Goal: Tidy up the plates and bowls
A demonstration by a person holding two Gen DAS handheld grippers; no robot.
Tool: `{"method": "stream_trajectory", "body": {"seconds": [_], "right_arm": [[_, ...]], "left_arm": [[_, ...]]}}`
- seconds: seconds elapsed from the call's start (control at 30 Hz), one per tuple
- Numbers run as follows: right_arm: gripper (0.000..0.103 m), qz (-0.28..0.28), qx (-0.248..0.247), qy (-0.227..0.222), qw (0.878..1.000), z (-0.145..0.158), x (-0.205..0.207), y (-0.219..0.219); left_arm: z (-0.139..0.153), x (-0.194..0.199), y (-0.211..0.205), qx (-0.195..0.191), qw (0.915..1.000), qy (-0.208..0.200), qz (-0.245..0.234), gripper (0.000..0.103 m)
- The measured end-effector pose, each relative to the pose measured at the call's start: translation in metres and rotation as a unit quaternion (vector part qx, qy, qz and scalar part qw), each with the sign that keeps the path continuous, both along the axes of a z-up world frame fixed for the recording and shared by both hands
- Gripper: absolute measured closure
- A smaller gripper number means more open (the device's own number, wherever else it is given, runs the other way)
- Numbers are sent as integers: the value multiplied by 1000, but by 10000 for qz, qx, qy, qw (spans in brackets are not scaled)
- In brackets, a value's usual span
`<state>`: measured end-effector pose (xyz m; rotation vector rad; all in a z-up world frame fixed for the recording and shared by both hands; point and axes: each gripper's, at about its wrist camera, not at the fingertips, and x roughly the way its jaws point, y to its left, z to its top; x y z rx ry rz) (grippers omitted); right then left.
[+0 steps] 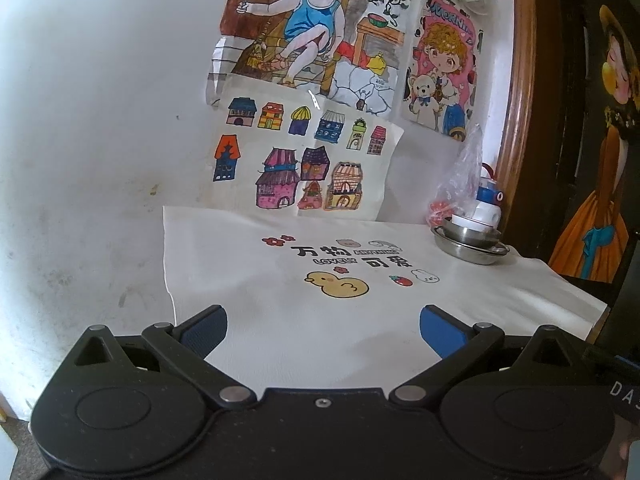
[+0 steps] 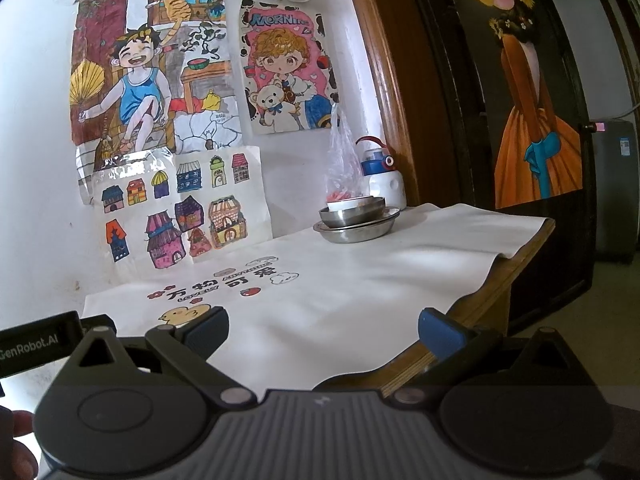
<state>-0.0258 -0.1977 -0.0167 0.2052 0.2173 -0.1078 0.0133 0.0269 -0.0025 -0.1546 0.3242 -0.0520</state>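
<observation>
While the left wrist view shows the left gripper (image 1: 323, 330) spread wide and empty above the white cloth (image 1: 280, 320), the stacked steel dishes (image 1: 470, 243) sit at the far right corner. From the right wrist view, the right gripper (image 2: 323, 330) is likewise splayed and empty, well short of the stack (image 2: 356, 222); approach low and pinch one rim squarely.

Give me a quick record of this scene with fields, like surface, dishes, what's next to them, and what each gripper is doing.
surface: table edge covered by a white printed cloth
dishes: steel bowl nested in steel plates, with a small white dish inside, at the far right corner by the wall
beside dishes: clear plastic bag and white bottle with a blue cap
wall: children's drawings
left gripper: open, empty, over the cloth
right gripper: open, empty, near the table's front edge
</observation>
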Motion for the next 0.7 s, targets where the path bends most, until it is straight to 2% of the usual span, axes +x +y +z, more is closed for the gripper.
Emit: {"method": "stream_trajectory", "body": {"seconds": [0.7], "right_arm": [[0, 4, -19, 8, 10000, 1, -1, 0]], "left_arm": [[0, -1, 3, -16, 10000, 26, 54, 1]]}}
